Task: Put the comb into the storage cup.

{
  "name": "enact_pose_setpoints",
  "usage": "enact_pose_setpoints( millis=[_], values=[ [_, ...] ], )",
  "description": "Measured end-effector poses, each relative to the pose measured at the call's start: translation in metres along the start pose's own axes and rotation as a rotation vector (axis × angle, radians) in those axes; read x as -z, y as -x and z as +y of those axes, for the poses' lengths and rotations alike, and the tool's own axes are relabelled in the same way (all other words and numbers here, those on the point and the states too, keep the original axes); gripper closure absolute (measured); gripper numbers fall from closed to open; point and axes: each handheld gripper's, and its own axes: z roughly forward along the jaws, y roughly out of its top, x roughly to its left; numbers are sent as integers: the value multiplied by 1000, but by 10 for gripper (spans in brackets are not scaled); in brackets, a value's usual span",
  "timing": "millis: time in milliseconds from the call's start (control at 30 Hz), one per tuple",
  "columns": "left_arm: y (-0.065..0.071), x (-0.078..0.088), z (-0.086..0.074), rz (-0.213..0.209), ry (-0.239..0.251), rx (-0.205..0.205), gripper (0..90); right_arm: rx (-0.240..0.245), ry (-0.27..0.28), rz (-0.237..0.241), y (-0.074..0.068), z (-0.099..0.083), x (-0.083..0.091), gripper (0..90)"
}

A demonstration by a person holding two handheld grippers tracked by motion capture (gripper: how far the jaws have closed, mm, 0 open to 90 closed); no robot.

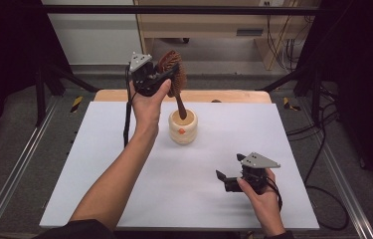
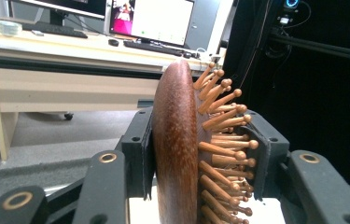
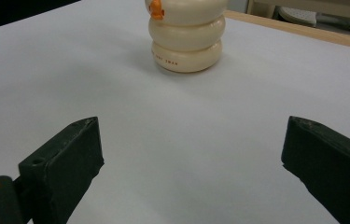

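Left gripper [image 1: 166,77] upper centre, clamped on brush [image 1: 172,69] head; handle tip in pot [image 1: 183,127]. Brush stiff, light, pegs breakable; grip the head's edges. Right gripper [image 1: 229,178] lower right, wide open, empty.

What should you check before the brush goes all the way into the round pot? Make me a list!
1. Left gripper has a firm hold on the hairbrush: ok, its jaws clamp the brush head from both sides.
2. Brush handle is lined up with the cream holder: ok, the handle tip is already in the opening.
3. Holder stands upright on the white sheet: ok.
4. Right gripper is out of the way: ok, it sits open and apart from the holder.
5. Room inside the holder for the handle: cannot tell, its inside is hidden.
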Motion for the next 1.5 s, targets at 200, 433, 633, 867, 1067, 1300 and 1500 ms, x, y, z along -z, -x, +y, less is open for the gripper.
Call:
enact_pose_setpoints(
  millis=[200, 433, 633, 867, 1067, 1300, 1500],
  values=[
    [0, -6, -6, 3, -4, 4, 509, -3, 0, -4, 0, 0, 1, 58],
    [2, -12, -12, 4, -37, -29, 508, -7, 8, -2, 2, 0, 1, 56],
    [3, -17, -20, -4, -49, -27, 508, -2, 6, -3, 1, 0, 0, 56],
    [1, -22, -28, -1, -60, -26, 508, -18, 25, -3, 4, -1, 1, 55],
    [-2, -23, -34, 1, -65, -16, 507, -21, 26, -7, 4, -1, 1, 59],
    [-6, -22, -37, 6, -67, -8, 507, -22, 23, -11, 4, -1, 0, 60],
    [-10, -21, -40, 3, -71, -2, 507, -29, 33, -10, 4, 0, 1, 57]
  ],
)
